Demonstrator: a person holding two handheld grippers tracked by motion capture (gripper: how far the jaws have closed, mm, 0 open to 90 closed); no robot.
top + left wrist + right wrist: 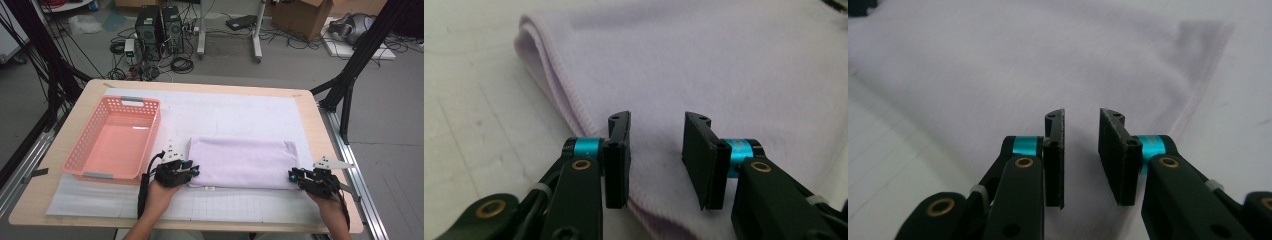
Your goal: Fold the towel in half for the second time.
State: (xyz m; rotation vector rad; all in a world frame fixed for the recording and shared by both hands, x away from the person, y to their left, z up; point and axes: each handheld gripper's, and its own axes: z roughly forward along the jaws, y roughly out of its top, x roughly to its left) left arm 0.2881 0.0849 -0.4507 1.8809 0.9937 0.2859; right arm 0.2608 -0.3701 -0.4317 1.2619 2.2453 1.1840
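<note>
Towel [243, 162]: folded, lying on my counter [320, 125] beside the basket [150, 131].
Left tool [192, 171]: spread over its near-left corner.
Right tool [292, 175]: spread at near-right corner.
Tip: I'd pinch every layer evenly.

Lilac towel [243, 162], folded flat into long rectangle, lying on white mat beside pink basket.

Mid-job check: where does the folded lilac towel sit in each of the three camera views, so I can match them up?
High view: the folded lilac towel lies at the table's centre front, right of the pink basket, between the left gripper and right gripper.
Left gripper view: the towel spreads across the upper right, its folded edge at left.
Right gripper view: the towel spans the top and middle.
Shared landmark: the towel's stitched hem.
</note>
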